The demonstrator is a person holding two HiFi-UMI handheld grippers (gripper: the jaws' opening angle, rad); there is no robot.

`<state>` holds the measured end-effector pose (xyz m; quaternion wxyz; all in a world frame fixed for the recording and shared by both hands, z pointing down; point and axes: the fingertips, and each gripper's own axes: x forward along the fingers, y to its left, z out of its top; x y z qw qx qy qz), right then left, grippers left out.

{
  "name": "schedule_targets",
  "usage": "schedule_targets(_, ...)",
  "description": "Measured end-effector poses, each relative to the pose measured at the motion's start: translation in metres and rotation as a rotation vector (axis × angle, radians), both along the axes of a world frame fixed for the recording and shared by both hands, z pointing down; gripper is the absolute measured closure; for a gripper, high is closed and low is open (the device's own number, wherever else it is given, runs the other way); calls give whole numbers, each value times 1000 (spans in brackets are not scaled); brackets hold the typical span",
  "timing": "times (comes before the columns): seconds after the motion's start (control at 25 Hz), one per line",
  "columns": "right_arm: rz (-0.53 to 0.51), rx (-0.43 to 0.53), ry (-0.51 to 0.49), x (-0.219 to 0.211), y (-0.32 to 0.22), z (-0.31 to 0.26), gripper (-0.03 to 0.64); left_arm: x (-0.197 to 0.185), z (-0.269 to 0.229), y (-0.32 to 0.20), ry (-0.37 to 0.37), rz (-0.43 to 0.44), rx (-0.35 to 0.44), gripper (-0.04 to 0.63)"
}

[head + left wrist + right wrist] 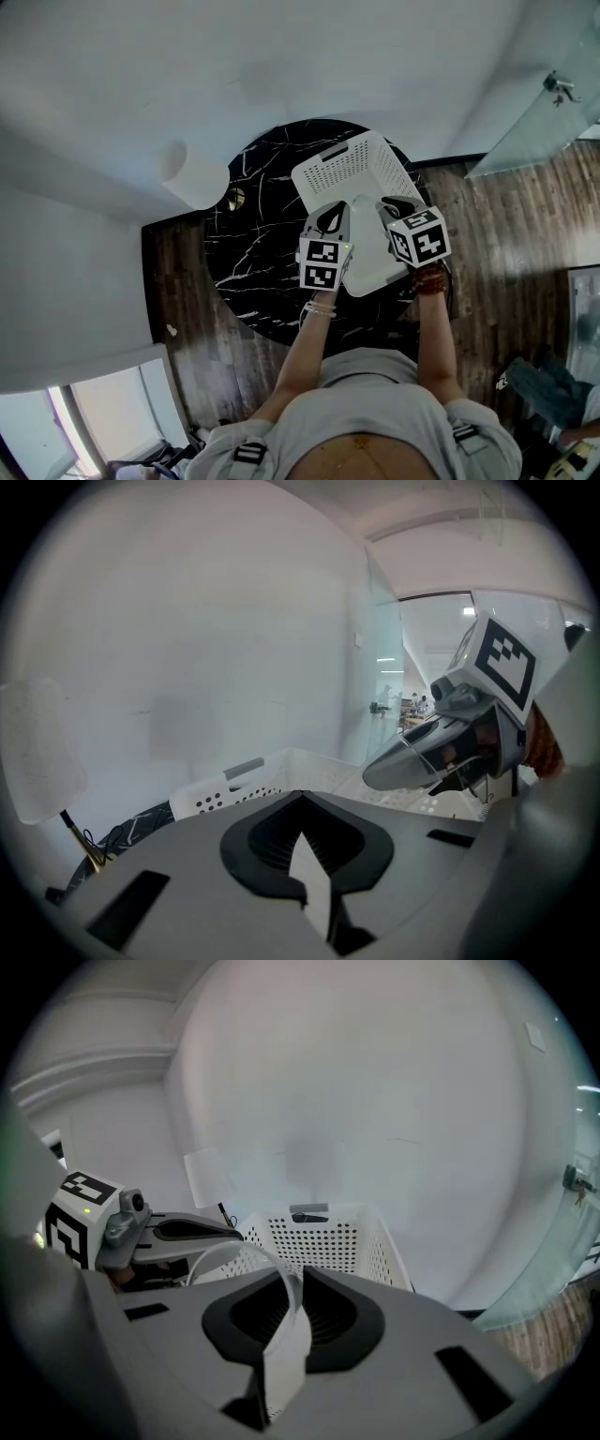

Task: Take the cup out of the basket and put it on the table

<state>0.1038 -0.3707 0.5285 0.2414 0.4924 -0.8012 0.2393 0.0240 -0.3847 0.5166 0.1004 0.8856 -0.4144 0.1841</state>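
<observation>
Right gripper (298,1283) clamps wall of clear plastic cup (281,1335) over white perforated plastic basket (347,164); basket at right edge of round black marble table (253,234). Left gripper (302,808) closed, empty.

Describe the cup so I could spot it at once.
A round black marble table holds a white perforated basket. Over the basket's near end, the right tool pinches the rim of a cup. It is the only see-through thing there; the basket beneath it is opaque white and full of holes.
</observation>
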Motion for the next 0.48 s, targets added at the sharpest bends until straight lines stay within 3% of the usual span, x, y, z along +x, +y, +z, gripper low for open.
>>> schedule_targets(0.48,1,46,13,1,14,-20,572,2,1,1,-19,17,10,589)
